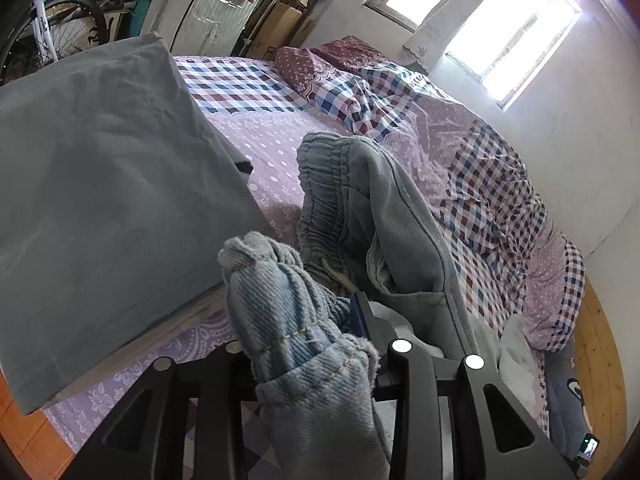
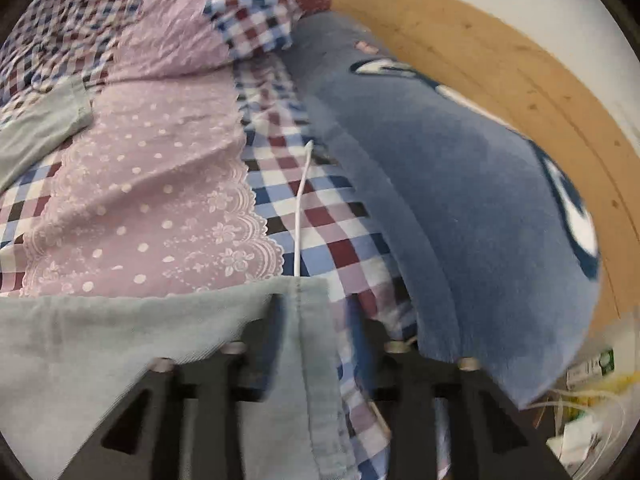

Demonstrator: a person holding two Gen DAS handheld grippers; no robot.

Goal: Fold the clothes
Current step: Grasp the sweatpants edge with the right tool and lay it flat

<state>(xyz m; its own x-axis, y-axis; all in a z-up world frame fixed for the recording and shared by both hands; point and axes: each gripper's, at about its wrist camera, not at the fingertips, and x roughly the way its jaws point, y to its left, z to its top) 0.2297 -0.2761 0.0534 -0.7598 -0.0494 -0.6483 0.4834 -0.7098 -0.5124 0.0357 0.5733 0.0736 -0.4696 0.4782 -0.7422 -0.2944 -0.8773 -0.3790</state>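
Left gripper (image 1: pixel 304 340): closed on a bunched denim hem (image 1: pixel 296 320), a trouser leg end by the look of it, pinched so the rest can hang or drag free for folding. Beyond it, the elastic waistband (image 1: pixel 320 168) of the pale blue trousers, heaped on the bed (image 1: pixel 272 136) with the fleecy lining turned out. To the left, a flat grey cloth (image 1: pixel 100 168), already squared off and lying on the pink sheet, probably a finished piece set aside.

Right gripper (image 2: pixel 320 320): jaws fairly wide, a stitched seam edge of the pale fabric (image 2: pixel 308 360) lying between them; blurred, so possibly resting against the left finger only and not pinched. Just ahead, a white cable (image 2: pixel 301 208) across the checked sheet (image 2: pixel 332 240). Beside it, a blue plush pillow (image 2: pixel 460 200) against the wooden bed edge (image 2: pixel 500 72). Trousers still unfolded; a second grip needed to spread them.
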